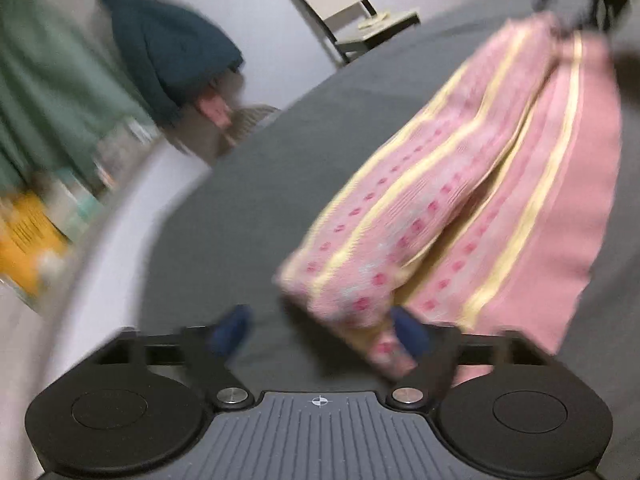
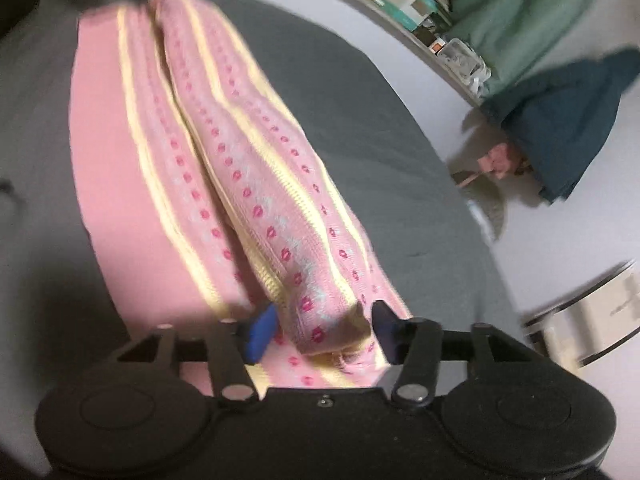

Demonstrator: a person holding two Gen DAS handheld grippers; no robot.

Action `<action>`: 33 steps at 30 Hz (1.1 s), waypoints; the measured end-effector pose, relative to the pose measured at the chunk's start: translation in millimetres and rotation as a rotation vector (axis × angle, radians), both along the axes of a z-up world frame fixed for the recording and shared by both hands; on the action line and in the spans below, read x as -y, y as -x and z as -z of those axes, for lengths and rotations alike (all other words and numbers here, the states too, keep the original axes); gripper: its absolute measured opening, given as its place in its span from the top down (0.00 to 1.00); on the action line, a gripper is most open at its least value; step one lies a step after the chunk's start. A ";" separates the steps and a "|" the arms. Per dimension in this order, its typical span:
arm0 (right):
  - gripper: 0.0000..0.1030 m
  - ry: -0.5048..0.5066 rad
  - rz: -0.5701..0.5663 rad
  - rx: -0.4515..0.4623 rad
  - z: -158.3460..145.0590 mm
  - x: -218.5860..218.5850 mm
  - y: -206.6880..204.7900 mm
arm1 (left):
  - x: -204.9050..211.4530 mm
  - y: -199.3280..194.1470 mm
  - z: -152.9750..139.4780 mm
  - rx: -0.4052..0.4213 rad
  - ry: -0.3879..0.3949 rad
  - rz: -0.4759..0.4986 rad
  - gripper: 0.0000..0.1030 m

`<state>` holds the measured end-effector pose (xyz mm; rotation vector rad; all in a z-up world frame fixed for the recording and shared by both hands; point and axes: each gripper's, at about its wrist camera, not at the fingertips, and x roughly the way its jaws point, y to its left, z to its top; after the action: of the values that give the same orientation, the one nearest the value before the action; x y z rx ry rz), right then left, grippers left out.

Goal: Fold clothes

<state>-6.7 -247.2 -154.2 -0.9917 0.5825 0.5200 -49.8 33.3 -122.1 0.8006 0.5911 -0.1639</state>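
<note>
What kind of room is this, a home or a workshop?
Most likely a room in a home: a chair against a plain wall, a green curtain, and a pink patterned garment spread on a grey-covered surface.

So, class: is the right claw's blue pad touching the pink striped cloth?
Cannot tell. In the right wrist view the right claw is open around the folded pink striped cloth, but blur hides whether either pad meets the fabric.
</note>
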 end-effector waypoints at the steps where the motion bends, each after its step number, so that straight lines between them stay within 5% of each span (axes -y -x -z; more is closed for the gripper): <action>1: 0.49 0.050 -0.012 0.024 2.8 -6.7 1.6 | 7.3 3.1 0.9 0.024 -0.069 0.018 0.10; 7: 0.46 0.351 -0.144 0.141 33.6 -40.7 6.8 | 46.9 9.7 26.2 0.053 -0.516 0.222 0.11; 11: 0.54 0.465 -0.180 0.169 56.1 -52.5 -1.8 | 61.5 8.7 41.2 -0.001 -0.633 0.336 0.16; 13: 0.74 0.481 -0.180 0.166 62.6 -53.2 -4.8 | 67.4 5.0 38.2 -0.011 -0.640 0.336 0.56; 16: 0.82 0.437 -0.156 0.176 51.9 -44.3 -4.4 | 65.9 3.0 22.5 -0.023 -0.608 0.314 0.77; 24: 0.86 0.328 -0.132 0.173 -2.3 -16.5 28.7 | 65.1 49.6 -28.7 0.013 -0.498 0.362 0.83; 33: 0.87 0.362 -0.187 -0.097 18.7 -4.8 44.7 | 67.5 77.9 -9.9 -0.295 -0.372 0.436 0.82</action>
<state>-51.4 -242.4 -172.9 -1.3794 0.6887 0.6446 -127.6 -34.2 -112.2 1.2753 0.7293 -0.5924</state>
